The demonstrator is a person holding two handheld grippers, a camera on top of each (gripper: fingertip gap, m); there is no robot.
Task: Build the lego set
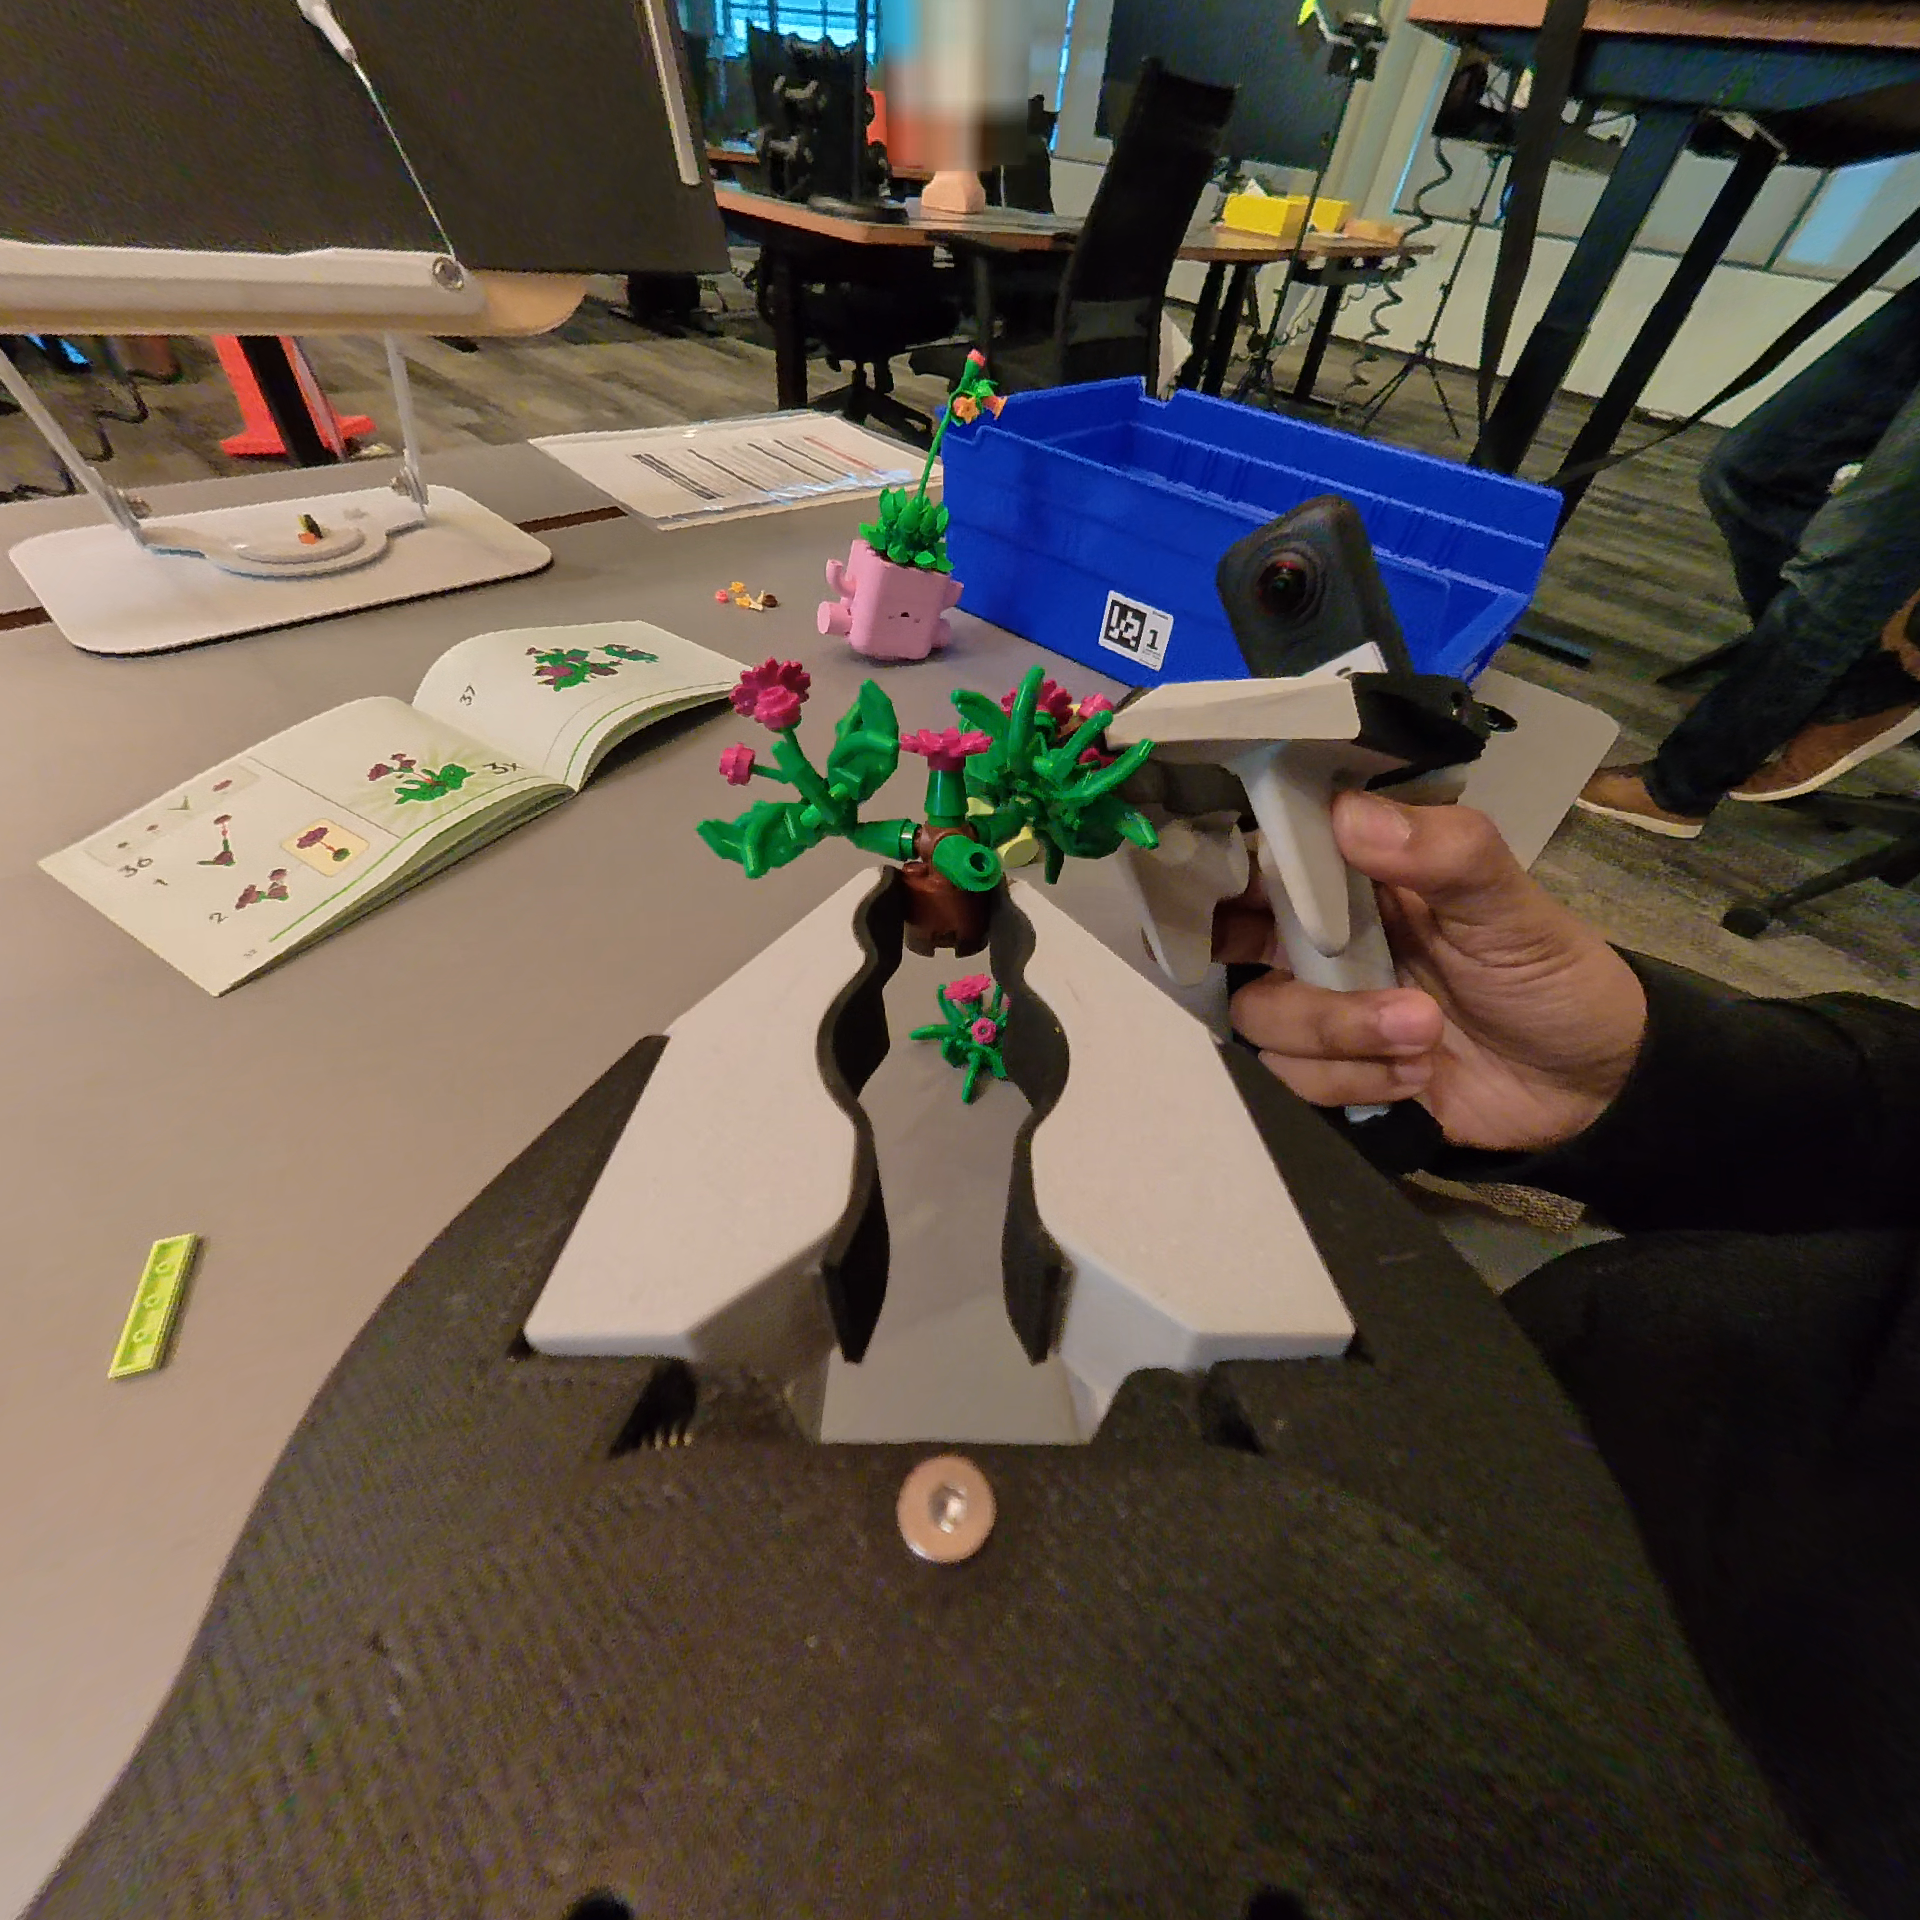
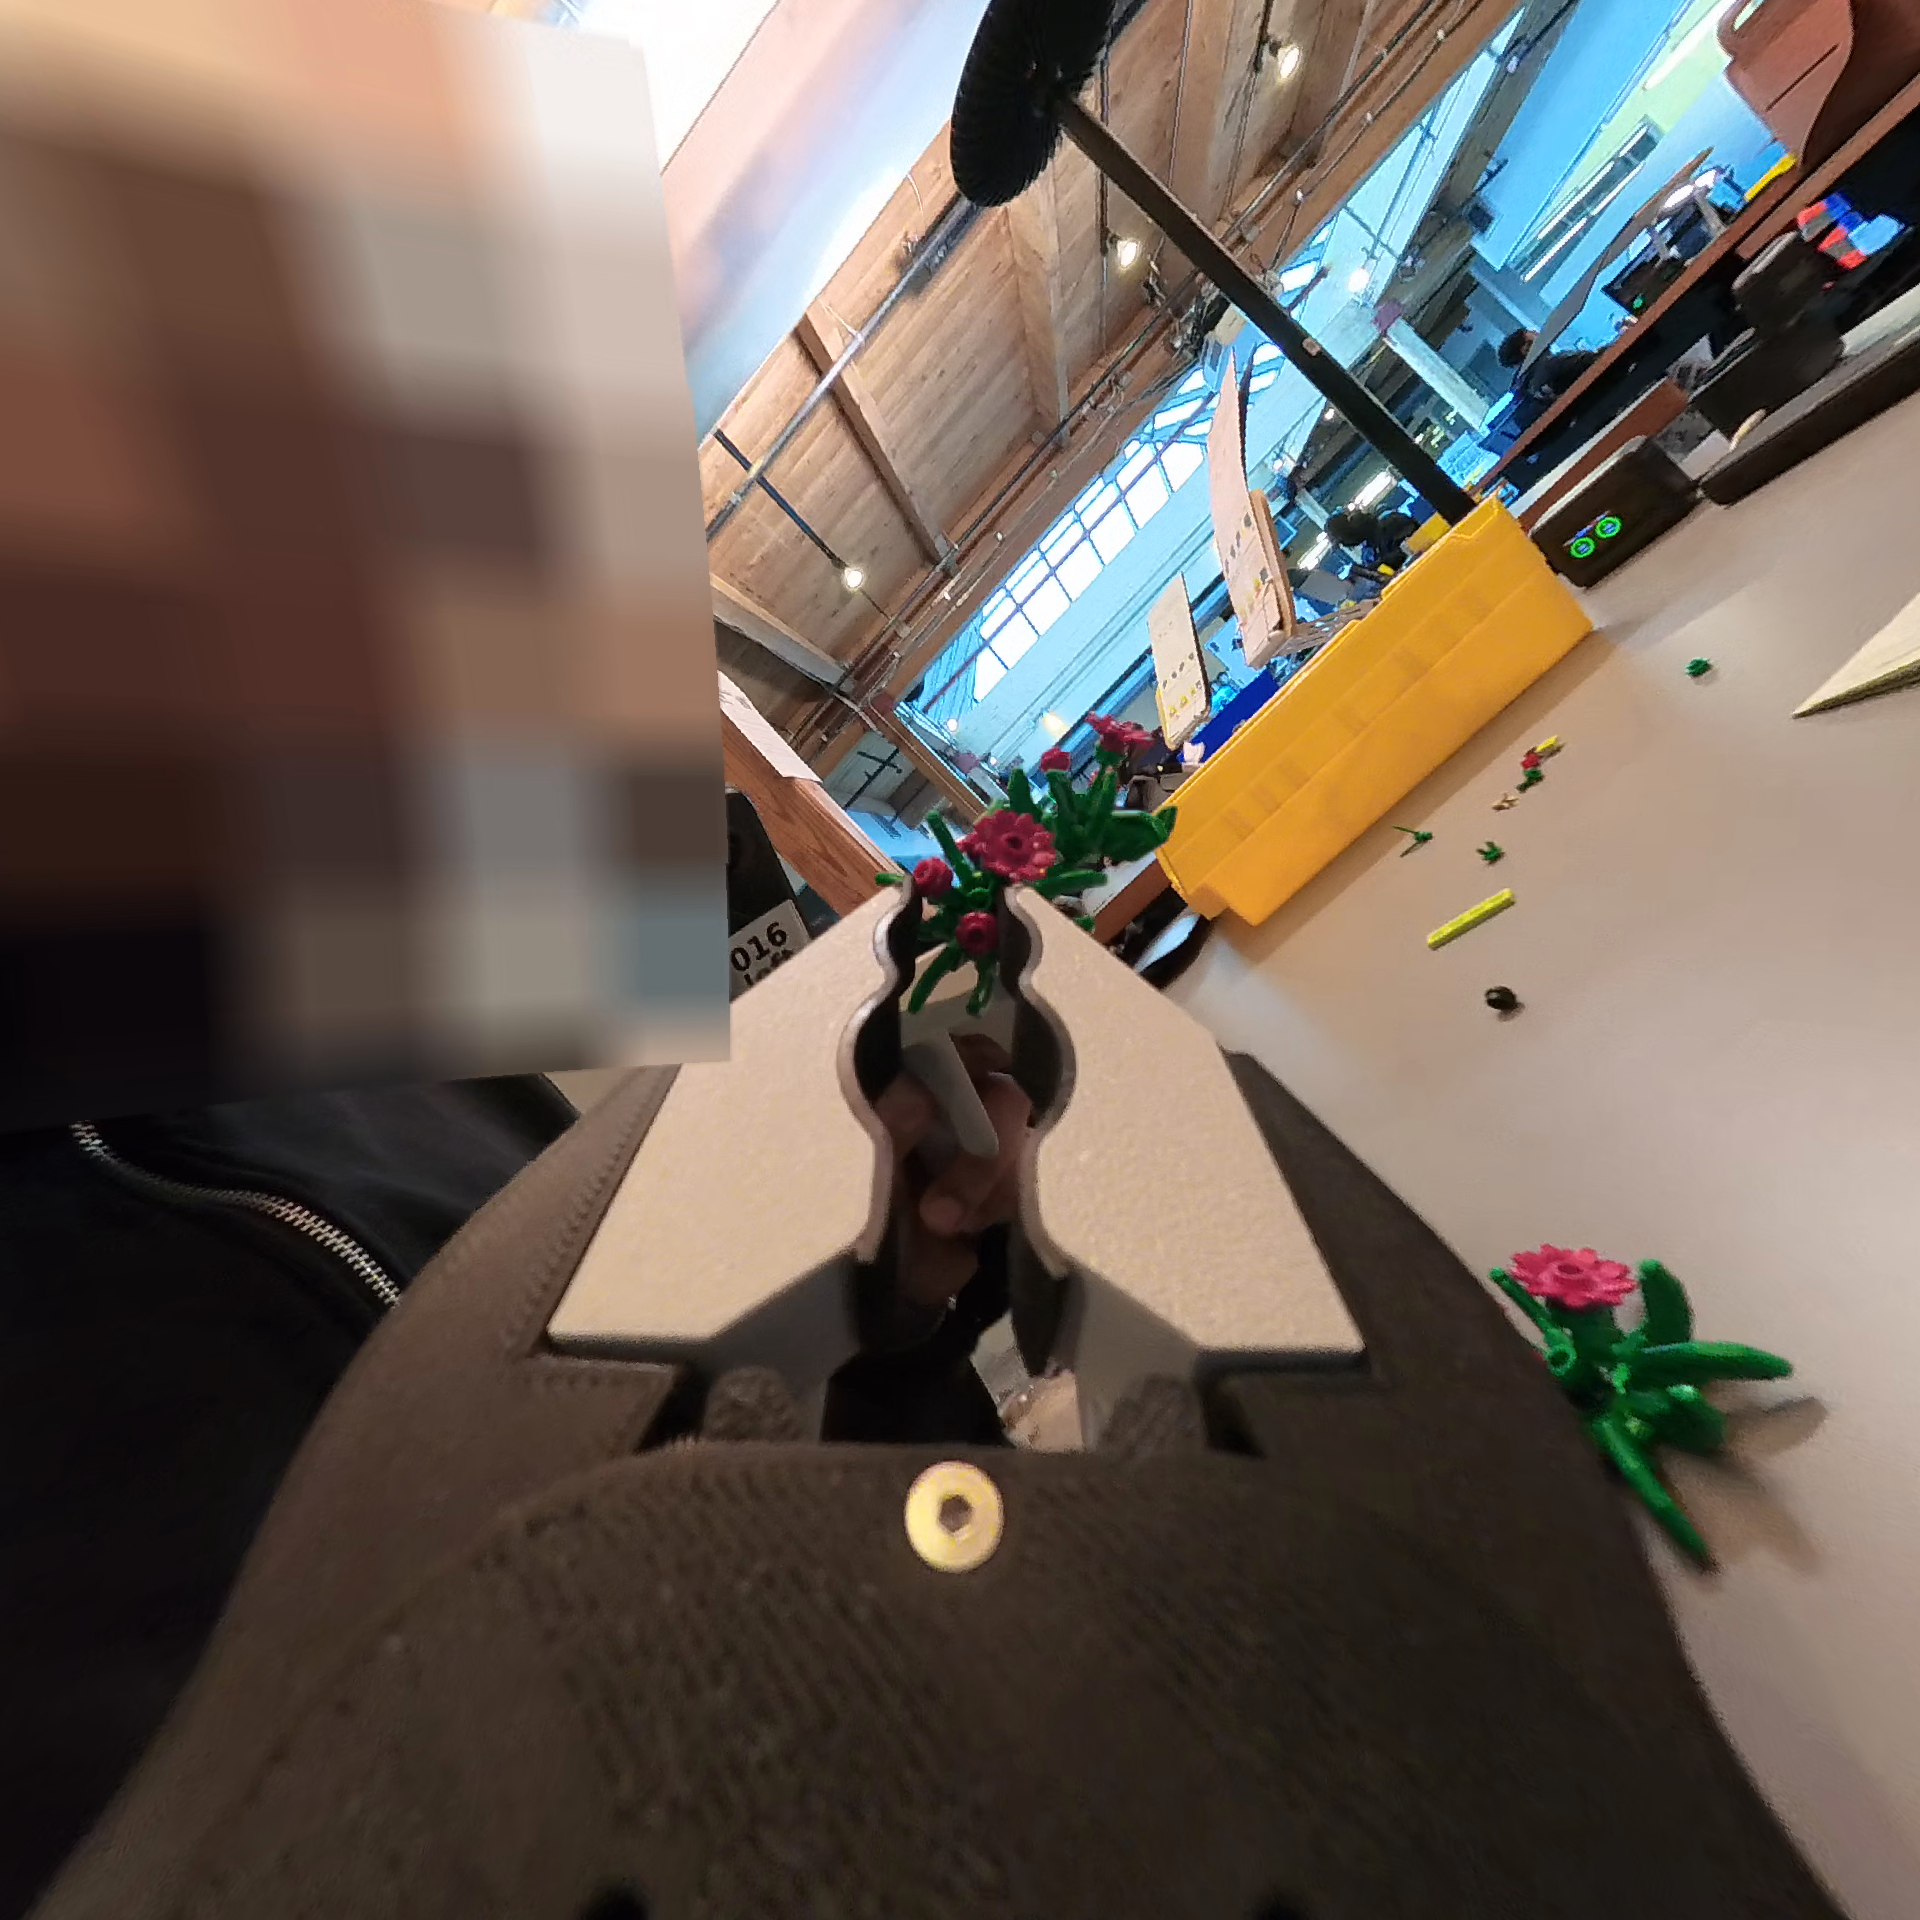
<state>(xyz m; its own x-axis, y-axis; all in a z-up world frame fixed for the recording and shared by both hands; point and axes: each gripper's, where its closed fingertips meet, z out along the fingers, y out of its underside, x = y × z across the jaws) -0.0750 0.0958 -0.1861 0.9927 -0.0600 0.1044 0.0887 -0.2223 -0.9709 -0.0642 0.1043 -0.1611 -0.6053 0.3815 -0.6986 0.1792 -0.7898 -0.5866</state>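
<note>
The left gripper (image 1: pixel 943 914) pinches the brown base (image 1: pixel 940 906) of the flower assembly (image 1: pixel 894 790) above the table (image 1: pixel 416 1039). The right gripper (image 2: pixel 961 935) clamps a flower sprig (image 2: pixel 977 894) beside it. I would keep the base still and push the sprig's stem straight into the open green socket (image 1: pixel 971 864). A spare sprig (image 2: pixel 1621 1361) lies below.

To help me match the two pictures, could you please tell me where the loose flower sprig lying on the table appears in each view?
Left wrist view: the loose flower sprig lies on the grey table, seen through the gap between the left gripper fingers, just below the brown base.
Right wrist view: it lies at lower right, beside the right gripper.
Shared landmark: the lime-green plate.
</note>
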